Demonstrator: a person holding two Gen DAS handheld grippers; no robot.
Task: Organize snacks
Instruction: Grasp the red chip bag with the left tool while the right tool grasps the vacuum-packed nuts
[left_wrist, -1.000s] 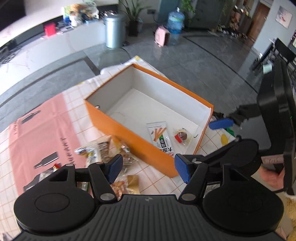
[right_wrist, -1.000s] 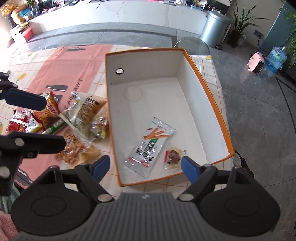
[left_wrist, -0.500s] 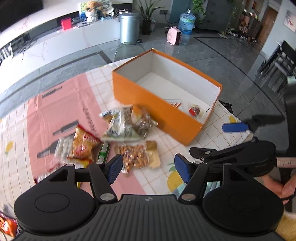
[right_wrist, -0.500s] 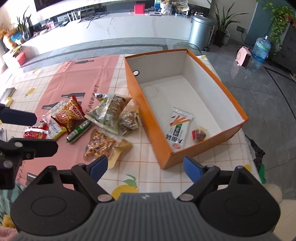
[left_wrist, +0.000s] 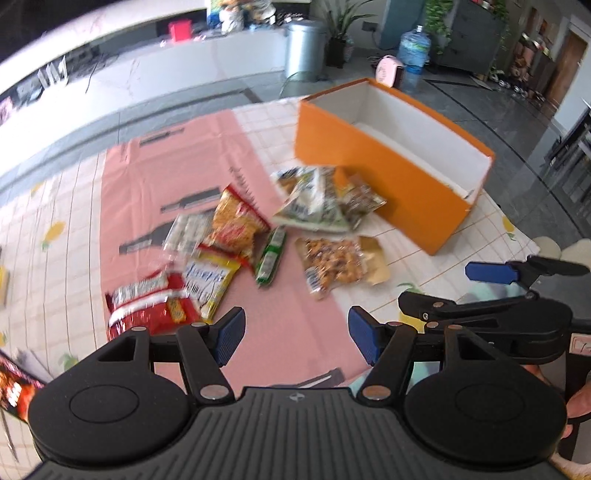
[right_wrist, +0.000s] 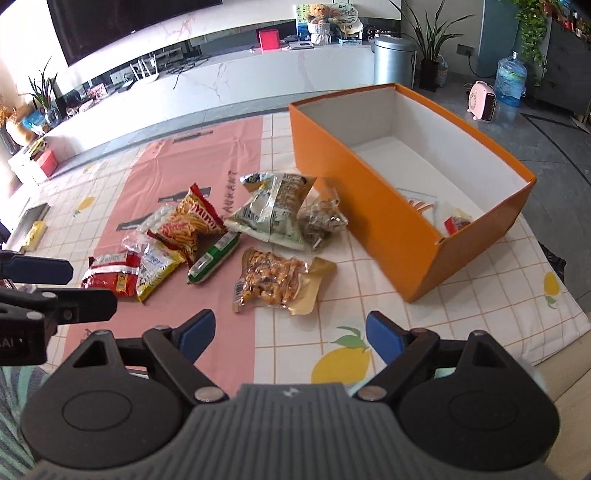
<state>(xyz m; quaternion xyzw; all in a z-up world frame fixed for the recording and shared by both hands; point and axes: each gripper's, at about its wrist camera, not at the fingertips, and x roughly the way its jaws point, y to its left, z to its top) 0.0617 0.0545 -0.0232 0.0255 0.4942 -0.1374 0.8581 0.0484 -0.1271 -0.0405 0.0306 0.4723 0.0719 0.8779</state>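
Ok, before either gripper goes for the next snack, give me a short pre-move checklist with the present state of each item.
1. Left gripper open, nothing between its fingers: ok.
2. Right gripper open, nothing between its fingers: ok.
3. Orange box upright, top open, floor space free beside the two packets already inside: ok.
4. Nearest loose snack, the clear nut packet, lies flat and apart from the box: ok.
5. Other snacks separated for a clean single pick: not ok; the red packet and the yellow packet overlap in the pile.
6. Grippers clear of each other: ok; they sit side by side with a gap.
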